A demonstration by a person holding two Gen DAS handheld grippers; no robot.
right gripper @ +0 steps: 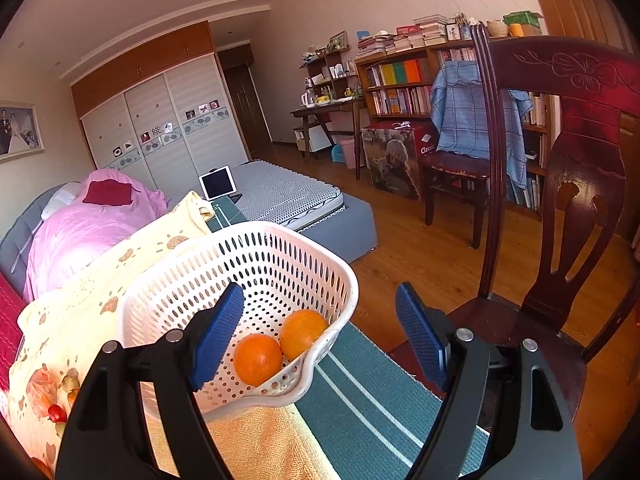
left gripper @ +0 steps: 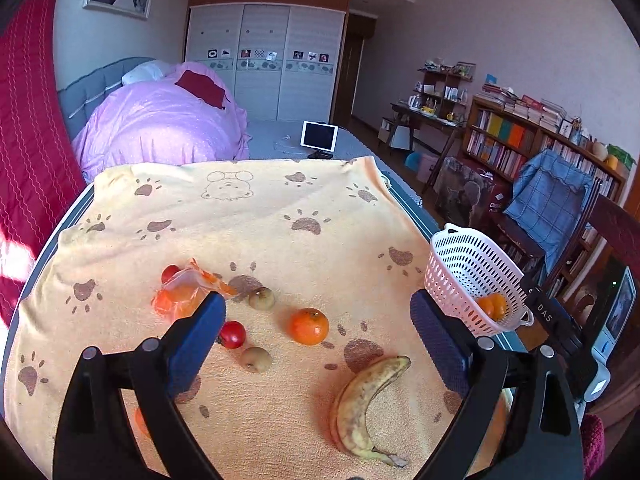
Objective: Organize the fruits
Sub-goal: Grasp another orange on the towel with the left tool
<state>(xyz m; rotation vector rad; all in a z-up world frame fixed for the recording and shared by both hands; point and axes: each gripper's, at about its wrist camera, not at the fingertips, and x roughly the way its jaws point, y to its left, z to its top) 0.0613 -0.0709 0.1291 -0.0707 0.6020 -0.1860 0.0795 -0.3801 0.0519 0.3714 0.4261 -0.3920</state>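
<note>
The towel spreads ahead of the left gripper, whose fingers stand wide apart and empty. The basket, holding two oranges, sits tilted around the right gripper's left finger, unclamped; it could tip off the edge. Banana, orange and tomato lie between the left fingers; round fruit may roll if nudged.

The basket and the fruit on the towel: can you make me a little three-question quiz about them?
1. How many oranges lie in the basket?
2. True or false: the banana is already in the basket.
3. Which lies nearer the banana on the towel: A) orange B) plastic bag?

Key: 1) two; 2) false, it lies on the towel; 3) A.
</note>
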